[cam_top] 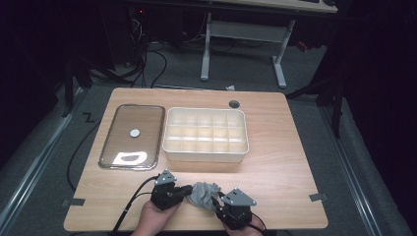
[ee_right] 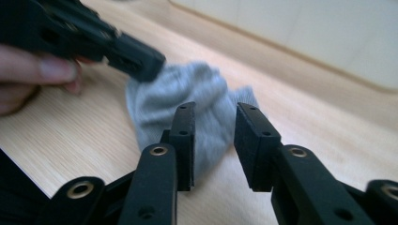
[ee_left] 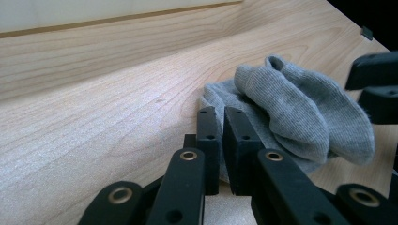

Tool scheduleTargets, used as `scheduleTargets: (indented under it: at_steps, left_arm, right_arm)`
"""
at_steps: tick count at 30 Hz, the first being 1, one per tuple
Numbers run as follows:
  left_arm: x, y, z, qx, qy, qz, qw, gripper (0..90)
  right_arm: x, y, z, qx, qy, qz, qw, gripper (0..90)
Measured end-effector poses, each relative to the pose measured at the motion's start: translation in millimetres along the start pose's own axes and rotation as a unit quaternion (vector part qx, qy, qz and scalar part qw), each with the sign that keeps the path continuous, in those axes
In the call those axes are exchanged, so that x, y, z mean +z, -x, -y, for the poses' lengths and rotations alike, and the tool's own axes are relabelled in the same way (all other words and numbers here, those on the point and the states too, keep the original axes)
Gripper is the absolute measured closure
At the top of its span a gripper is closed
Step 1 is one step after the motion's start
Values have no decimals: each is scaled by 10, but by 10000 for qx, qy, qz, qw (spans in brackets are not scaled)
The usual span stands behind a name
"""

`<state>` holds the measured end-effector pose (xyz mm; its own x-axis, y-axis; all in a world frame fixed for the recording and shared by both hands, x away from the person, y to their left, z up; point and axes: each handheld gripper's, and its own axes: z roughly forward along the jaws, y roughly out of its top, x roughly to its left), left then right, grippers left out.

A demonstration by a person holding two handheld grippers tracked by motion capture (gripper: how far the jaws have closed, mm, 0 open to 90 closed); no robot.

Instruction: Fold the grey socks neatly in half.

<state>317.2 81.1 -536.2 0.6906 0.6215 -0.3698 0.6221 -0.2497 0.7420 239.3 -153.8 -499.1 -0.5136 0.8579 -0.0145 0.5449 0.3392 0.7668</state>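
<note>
Sock [cam_top: 202, 194], grey ribbed knit, bunched, woodgrain table [cam_top: 275, 162]

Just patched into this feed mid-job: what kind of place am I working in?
Probably a lab or recording workspace, not a home: a wooden table on grey carpet, loose cables trailing on the floor behind it, and a white-framed desk beyond in a darkened room.

Grey knit sock [cam_top: 202, 194], bunched up, lying on table's near edge betw. both grippers.
</note>
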Motion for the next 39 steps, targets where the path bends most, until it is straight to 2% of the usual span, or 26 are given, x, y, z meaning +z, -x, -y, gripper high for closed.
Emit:
scheduleTargets:
  at_steps: [3,8,12,15,18,22,25,27,30,36,39]
  left_arm:
    - [6,1,-2,15,-18,35,10000,850]
    - [30,17,-8,88,-87,137,9998,842]
    - [44,28,-8,165,-146,275,9994,829]
    - [36,26,-5,194,-125,259,9994,818]
    - [31,21,-4,179,-106,250,9995,817]
    - [33,30,-3,190,-75,170,9996,818]
    - [38,37,-4,207,-65,131,9997,819]
    - [39,41,-3,218,-59,118,9997,820]
    - [39,45,-4,231,-71,80,9997,820]
    - [50,38,-11,158,-99,0,9998,841]
    - [51,34,-12,145,-107,11,9998,852]
  right_arm:
    - [102,18,40,-7,-195,-68,9998,720]
    - [314,69,-8,-147,-375,68,9992,721]
    - [489,222,-119,-145,-376,230,9989,715]
    - [600,301,-224,-172,-398,250,9987,711]
    - [564,291,-266,-161,-332,272,9989,704]
    - [338,221,-268,-113,-49,204,9997,692]
    - [175,125,-262,-55,158,36,9999,664]
    - [150,78,-257,-8,202,-44,9998,649]
    - [197,16,-239,-38,136,-106,9998,622]
    - [387,94,-228,266,-76,-216,9994,595]
    - [474,104,-216,274,-229,-304,9989,602]
